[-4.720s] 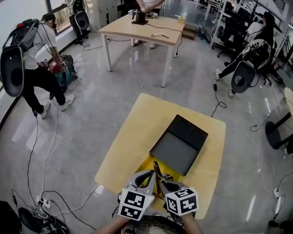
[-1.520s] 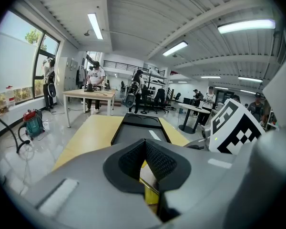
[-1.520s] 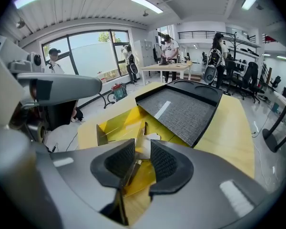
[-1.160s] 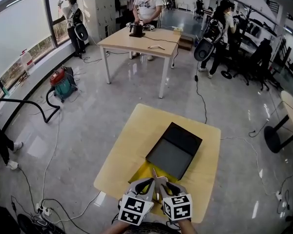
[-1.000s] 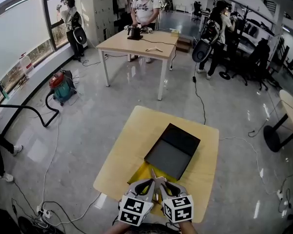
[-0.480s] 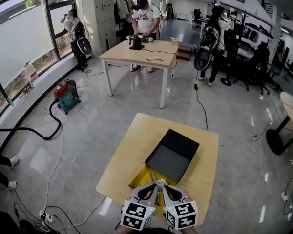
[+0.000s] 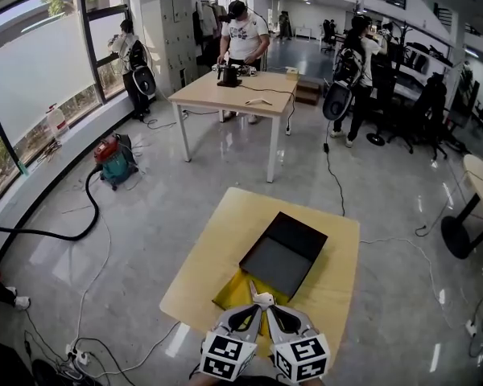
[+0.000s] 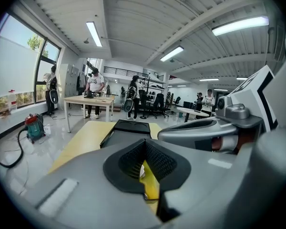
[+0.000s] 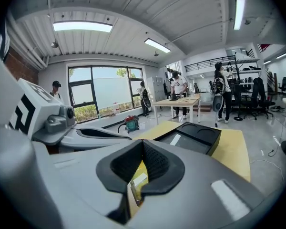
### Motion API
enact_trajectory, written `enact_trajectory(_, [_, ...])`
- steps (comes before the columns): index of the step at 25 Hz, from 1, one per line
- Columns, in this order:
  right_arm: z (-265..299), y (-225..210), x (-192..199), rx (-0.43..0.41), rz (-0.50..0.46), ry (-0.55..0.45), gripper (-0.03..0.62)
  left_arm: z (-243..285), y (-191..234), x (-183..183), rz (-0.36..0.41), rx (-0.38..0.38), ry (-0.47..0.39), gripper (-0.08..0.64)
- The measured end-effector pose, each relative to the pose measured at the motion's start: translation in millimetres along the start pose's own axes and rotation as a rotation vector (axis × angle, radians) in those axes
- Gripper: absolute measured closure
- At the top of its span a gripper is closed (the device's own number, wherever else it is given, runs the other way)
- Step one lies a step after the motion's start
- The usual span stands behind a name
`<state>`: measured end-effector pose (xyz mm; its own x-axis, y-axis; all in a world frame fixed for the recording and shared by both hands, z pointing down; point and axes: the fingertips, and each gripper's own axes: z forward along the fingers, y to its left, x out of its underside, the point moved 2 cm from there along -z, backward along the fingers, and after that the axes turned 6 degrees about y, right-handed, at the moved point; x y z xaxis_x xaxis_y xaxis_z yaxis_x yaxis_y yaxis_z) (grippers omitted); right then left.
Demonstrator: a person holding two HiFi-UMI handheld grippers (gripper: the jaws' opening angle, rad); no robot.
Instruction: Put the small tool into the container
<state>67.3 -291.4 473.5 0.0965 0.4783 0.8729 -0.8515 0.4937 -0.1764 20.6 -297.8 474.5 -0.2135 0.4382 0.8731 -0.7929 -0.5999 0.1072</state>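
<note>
A black open container (image 7: 278, 256) lies on the wooden table (image 7: 213, 244), with a yellow sheet (image 7: 228, 294) at its near end. My left gripper (image 7: 254, 306) and right gripper (image 7: 271, 306) hang side by side over the table's near edge, tips almost touching. A thin small tool (image 7: 252, 287) sticks out past the tips over the sheet; I cannot tell whether either gripper holds it. In the left gripper view the pads (image 8: 133, 156) meet, and the container (image 8: 126, 127) lies ahead. The right jaws have just been closing; their pads (image 9: 155, 161) meet with nothing showing between them.
Behind my table stands a larger wooden table (image 7: 233, 93) with a person at it. A vacuum cleaner (image 7: 114, 158) with a long hose lies on the floor at the left. Cables (image 7: 338, 175) run across the floor. Office chairs and people fill the back right.
Both grippers have drawn a little toward me and sit lower in the head view, still side by side. The person at the far left has gone from view.
</note>
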Motion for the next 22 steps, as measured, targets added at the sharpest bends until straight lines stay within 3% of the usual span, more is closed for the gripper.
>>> enact_trajectory(9, [-32, 12, 9, -0.019, 0.022, -0.039, 0.588, -19, -29, 13, -0.002, 0.006, 0.007, 0.541])
enact_trajectory(13, [-37, -3, 13, -0.025, 0.026, -0.039, 0.588, -8, -40, 11, 0.006, 0.004, 0.016, 0.541])
enact_trajectory(22, [-40, 10, 1, -0.04, 0.018, -0.037, 0.588, -22, -34, 3, 0.004, -0.018, 0.012, 0.541])
